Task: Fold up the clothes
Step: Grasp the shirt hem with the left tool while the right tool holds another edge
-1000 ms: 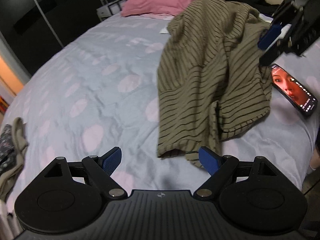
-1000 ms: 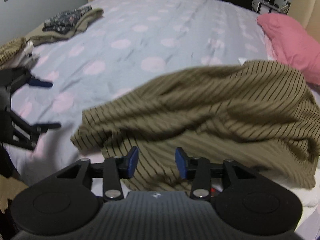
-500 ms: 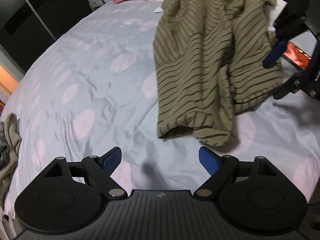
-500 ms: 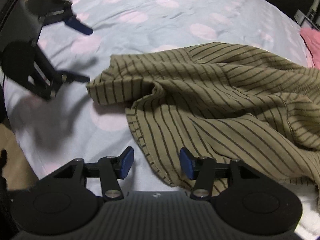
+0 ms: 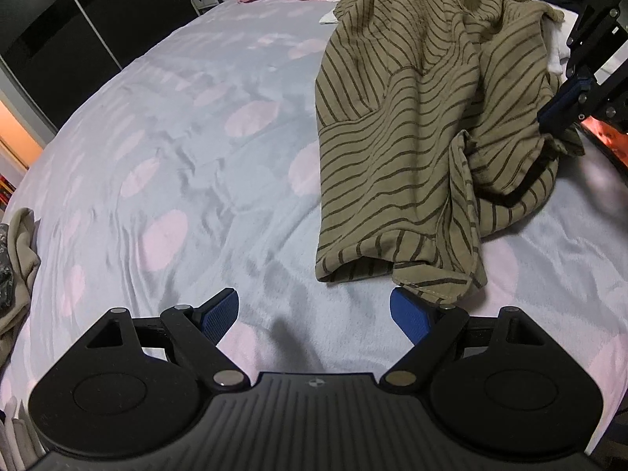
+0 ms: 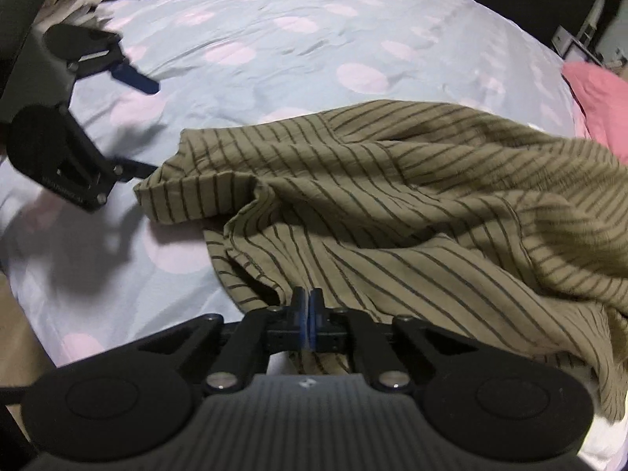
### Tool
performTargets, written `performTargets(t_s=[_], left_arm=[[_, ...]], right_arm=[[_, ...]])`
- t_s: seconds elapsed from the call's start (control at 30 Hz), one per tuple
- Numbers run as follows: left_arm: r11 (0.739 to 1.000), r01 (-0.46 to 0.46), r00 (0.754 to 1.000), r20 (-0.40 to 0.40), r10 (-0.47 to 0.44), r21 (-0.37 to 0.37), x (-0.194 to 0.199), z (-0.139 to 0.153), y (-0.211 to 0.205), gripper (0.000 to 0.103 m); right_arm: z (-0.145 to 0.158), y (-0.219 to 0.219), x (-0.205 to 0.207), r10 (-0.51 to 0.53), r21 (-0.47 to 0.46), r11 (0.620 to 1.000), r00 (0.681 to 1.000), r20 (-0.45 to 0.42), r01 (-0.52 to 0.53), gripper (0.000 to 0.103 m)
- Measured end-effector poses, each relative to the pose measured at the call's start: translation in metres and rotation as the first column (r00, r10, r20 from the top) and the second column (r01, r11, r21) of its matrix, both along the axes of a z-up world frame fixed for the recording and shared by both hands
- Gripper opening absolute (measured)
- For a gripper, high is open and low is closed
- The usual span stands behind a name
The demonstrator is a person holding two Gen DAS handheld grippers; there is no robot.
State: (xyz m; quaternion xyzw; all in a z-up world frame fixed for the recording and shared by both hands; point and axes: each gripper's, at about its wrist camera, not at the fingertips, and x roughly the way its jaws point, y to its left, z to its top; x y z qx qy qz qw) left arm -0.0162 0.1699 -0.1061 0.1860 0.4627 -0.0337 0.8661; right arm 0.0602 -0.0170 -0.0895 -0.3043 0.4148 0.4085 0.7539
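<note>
I am pinching an edge of the striped shirt (image 6: 392,204) in my right gripper (image 6: 305,314) to anchor it; it is lying crumpled on the bed (image 5: 176,149). My left gripper (image 5: 314,314) is hovering, fingers spread, near the hem.

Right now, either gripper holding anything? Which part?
Right gripper is shut on the striped shirt, pinching its near edge. Left gripper is open, holding nothing, just short of the shirt's hem.
</note>
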Motion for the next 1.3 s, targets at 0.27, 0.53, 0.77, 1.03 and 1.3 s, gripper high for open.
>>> performTargets(t_s=[0.27,0.53,0.77,1.03,1.3], left_arm=[[0.999,-0.042,0.999,0.012,0.042,-0.007,0.013,-0.006,-0.001,0.075],[0.992,-0.067,0.998,0.009,0.068,-0.111,0.027,-0.009,0.0,0.057],[0.979,-0.08,0.997,-0.005,0.081,-0.188,0.035,-0.007,0.001,0.027],[0.983,-0.056,0.998,0.005,0.058,-0.176,0.034,-0.002,-0.003,0.024],[0.998,0.053,0.998,0.034,-0.053,-0.017,0.019,-0.012,-0.018,0.039]], right_arm=[[0.003,-0.008,0.008,-0.098,-0.032,0.994,0.991,0.091,0.102,0.002],[0.019,-0.042,0.041,-0.302,0.048,0.953,0.949,0.092,0.298,0.001],[0.025,-0.052,0.05,-0.297,0.097,0.952,0.952,0.075,0.29,0.005],[0.011,-0.063,0.023,-0.08,-0.024,0.996,0.961,0.264,0.089,0.009],[-0.008,-0.071,-0.004,0.155,-0.179,0.98,0.899,0.41,-0.088,0.036]])
